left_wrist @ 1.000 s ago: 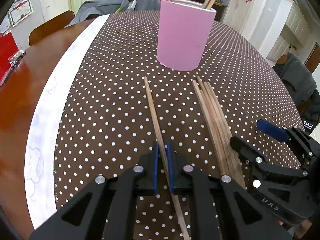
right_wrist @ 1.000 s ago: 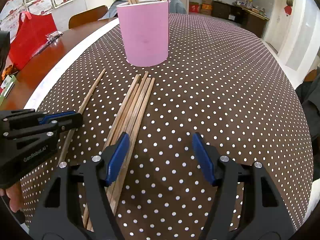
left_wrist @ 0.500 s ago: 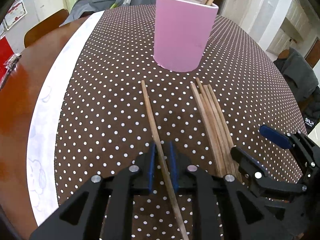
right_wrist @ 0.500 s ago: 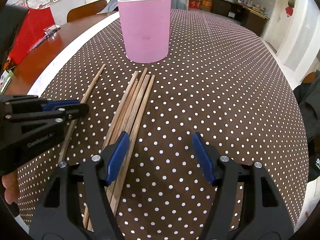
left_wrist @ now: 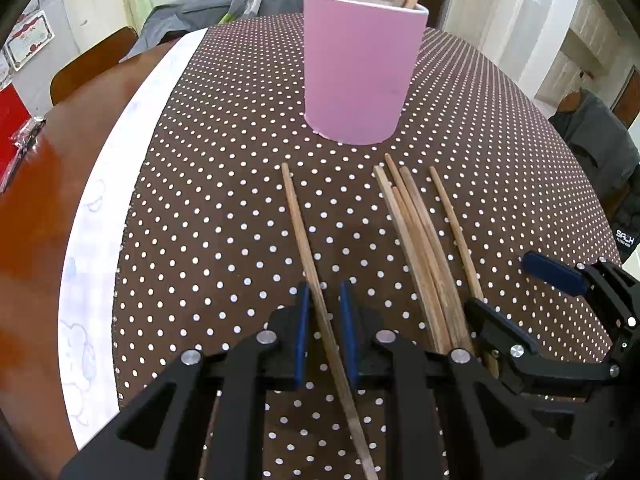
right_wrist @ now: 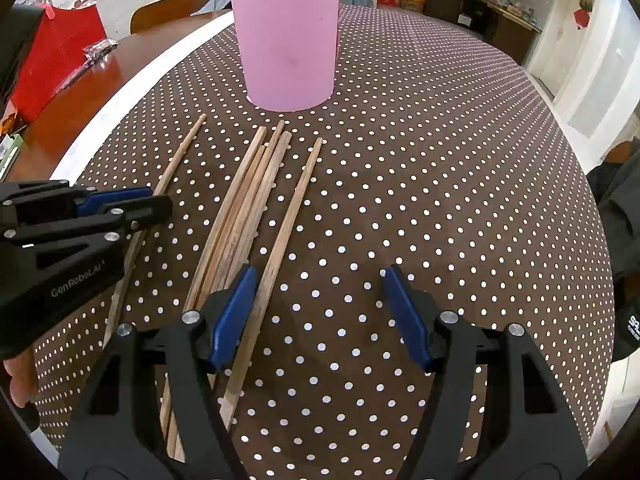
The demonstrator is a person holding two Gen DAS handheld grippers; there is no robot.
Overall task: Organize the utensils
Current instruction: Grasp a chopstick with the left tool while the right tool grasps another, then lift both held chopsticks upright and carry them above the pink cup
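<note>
the left gripper [left_wrist: 323, 334] sits low at the frame's bottom centre, its blue pads nearly closed around a single round wooden chopstick [left_wrist: 306, 248], a sliver of gap visible. the right gripper [right_wrist: 320, 316] is spread wide beside a bundle of chopsticks [right_wrist: 244, 204]. the smooth pink cylinder holder [right_wrist: 288, 44] stands upper centre on the dotted brown tablecloth [right_wrist: 440, 160].

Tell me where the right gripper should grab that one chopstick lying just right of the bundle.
Grip the stray chopstick mid-shaft from straight above, fingers either side of its width. It lies flat, pointing at the pink cup; beyond the bundle it splays clear. The right gripper is open, almost astride it.
</note>
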